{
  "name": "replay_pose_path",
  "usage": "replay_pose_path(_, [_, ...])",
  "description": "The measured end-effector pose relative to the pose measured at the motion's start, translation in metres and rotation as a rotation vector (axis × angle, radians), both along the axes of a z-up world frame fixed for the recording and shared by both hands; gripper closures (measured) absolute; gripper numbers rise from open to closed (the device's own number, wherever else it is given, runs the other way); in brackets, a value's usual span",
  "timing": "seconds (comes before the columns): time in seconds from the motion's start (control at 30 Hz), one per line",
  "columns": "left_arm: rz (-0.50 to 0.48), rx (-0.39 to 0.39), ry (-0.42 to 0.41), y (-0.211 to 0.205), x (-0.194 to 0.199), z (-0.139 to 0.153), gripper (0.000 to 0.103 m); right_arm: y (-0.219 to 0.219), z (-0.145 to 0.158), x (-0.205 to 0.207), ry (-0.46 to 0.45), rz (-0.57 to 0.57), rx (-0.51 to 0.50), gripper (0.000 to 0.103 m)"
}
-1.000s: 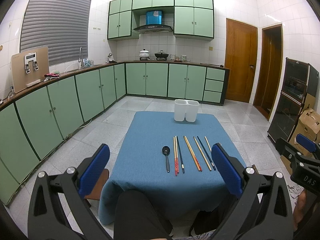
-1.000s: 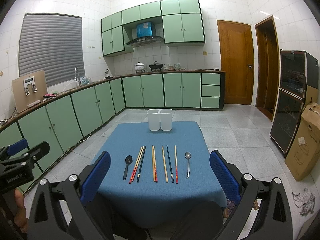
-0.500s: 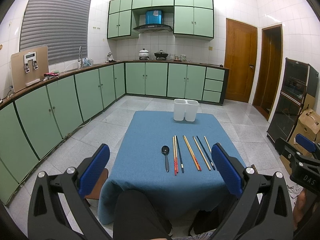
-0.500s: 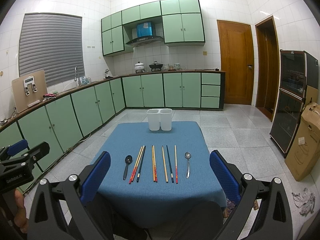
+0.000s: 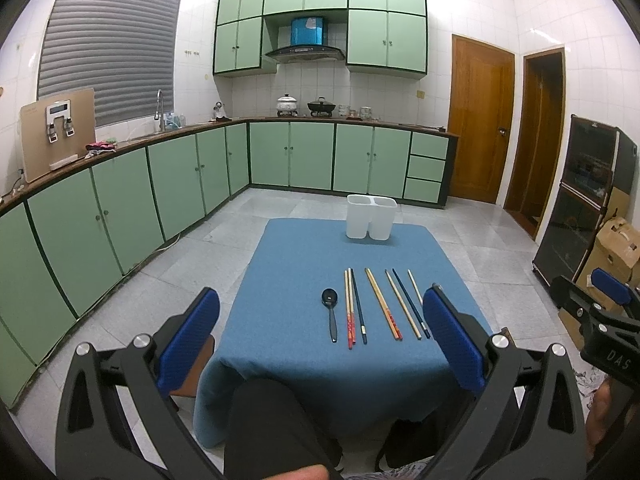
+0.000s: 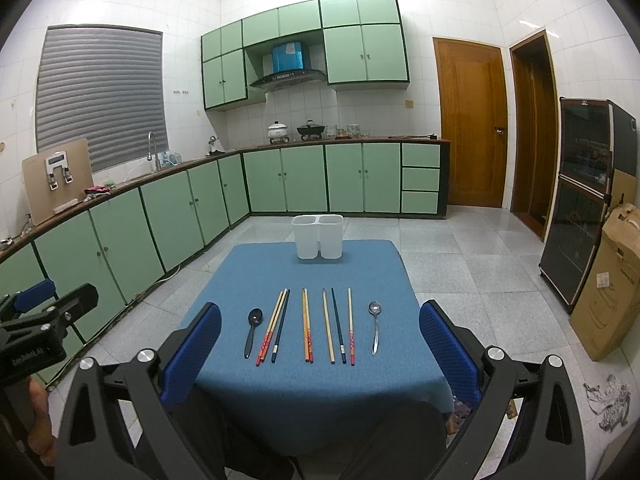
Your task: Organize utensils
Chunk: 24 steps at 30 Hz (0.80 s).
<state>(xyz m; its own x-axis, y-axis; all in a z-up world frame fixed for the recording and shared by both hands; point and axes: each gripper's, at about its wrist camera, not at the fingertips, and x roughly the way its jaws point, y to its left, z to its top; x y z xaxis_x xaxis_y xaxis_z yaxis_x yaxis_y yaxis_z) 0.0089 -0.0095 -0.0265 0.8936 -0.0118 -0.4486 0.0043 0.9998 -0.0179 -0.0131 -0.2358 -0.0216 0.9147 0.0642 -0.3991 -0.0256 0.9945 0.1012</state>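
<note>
A low table with a blue cloth (image 6: 320, 384) carries a row of utensils. From left to right lie a black spoon (image 6: 252, 330), several chopsticks (image 6: 308, 324) in wood, dark blue and red-tipped, and a metal spoon (image 6: 375, 326). A white two-compartment holder (image 6: 318, 236) stands empty at the table's far edge. My right gripper (image 6: 320, 352) hovers open in front of the near edge, holding nothing. My left gripper (image 5: 320, 340) is also open and empty, set a little left of the table; there the black spoon (image 5: 331, 316) and holder (image 5: 371, 222) show too.
Green cabinets (image 6: 120, 236) line the left and back walls under a wooden counter. A dark glass cabinet (image 6: 580, 208) and a cardboard box (image 6: 608, 288) stand at the right. Tiled floor surrounds the table. A person's dark-clothed knees (image 5: 272, 428) sit at the near edge.
</note>
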Motion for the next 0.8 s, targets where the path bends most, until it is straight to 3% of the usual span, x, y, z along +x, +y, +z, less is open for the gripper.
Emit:
replay_pose_path(0.23, [-0.004, 0.009, 0.049, 0.008, 0.028, -0.025, 0.005, -0.011, -0.024, 0.026, 0.026, -0.01, -0.006, 0.006])
replay_pose_path(0.37, [-0.033, 0.008, 0.151, 0.008, 0.065, -0.06, 0.005, -0.023, -0.059, 0.064, 0.104, -0.029, -0.011, 0.006])
replay_pose_path(0.47, [-0.043, 0.003, 0.219, 0.008, 0.093, -0.086, 0.005, -0.033, -0.085, 0.091, 0.161, -0.033, 0.0, 0.013])
replay_pose_path(0.6, [-0.029, -0.009, 0.262, 0.01, 0.127, -0.118, 0.005, -0.04, -0.118, 0.125, 0.221, -0.032, 0.003, 0.027])
replay_pose_path(0.73, [-0.052, -0.005, 0.293, 0.004, 0.151, -0.145, 0.005, -0.049, -0.157, 0.155, 0.294, -0.027, 0.025, 0.034])
replay_pose_path(0.8, [-0.072, -0.015, 0.303, 0.002, 0.16, -0.158, 0.005, -0.048, -0.178, 0.174, 0.343, -0.023, 0.037, 0.044])
